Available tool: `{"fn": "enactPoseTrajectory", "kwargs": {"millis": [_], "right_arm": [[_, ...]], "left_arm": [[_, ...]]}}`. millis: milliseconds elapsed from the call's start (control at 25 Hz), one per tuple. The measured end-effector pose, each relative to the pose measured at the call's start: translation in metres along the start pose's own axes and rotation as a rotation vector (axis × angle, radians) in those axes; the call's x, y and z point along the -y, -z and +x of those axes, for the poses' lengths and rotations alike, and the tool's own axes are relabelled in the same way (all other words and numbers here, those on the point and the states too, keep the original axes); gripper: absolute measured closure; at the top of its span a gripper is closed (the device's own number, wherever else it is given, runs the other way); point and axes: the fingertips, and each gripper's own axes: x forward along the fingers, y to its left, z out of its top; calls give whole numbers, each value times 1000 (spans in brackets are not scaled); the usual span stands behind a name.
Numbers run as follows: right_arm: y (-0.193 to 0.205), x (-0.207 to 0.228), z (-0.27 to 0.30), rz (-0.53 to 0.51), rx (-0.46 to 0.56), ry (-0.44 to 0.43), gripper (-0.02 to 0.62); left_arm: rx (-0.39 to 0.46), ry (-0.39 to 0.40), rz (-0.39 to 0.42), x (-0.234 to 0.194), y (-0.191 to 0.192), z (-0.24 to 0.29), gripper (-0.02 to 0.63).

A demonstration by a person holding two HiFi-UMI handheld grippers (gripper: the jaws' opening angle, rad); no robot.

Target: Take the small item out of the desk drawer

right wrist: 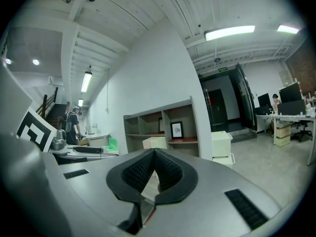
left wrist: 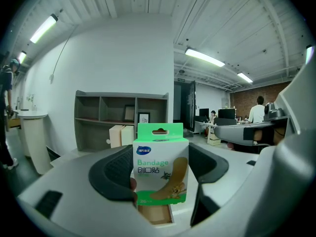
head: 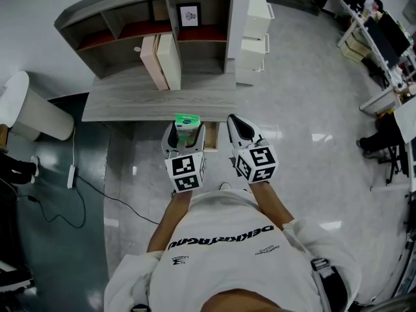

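A green and white bandage box (head: pixel 186 126) (left wrist: pixel 160 164) stands upright between the jaws of my left gripper (head: pixel 185 132) (left wrist: pixel 159 174), which is shut on it. It hangs just in front of the grey desk's (head: pixel 156 100) front edge, above the open wooden drawer (head: pixel 210 139) (left wrist: pixel 155 215). My right gripper (head: pixel 239 127) (right wrist: pixel 154 157) is level with it on the right, shut, its pads pressed together with nothing between them. The drawer's inside is mostly hidden by the box and grippers.
A grey shelf unit (head: pixel 143 25) stands on the desk with two pale binders (head: pixel 162 60) and a framed picture (head: pixel 189 15). A white drawer cabinet (head: pixel 253 38) is to the right, a round white table (head: pixel 32 112) and a floor cable (head: pixel 84 194) to the left. Office desks with people lie far right.
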Motion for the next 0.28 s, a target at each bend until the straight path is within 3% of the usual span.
{"fn": "enactPoseTrajectory", "kwargs": {"millis": [280], "right_arm": [[1,9,4,4,4,9,564]], "left_arm": [[7,3,3,4,-1,7,250]]}}
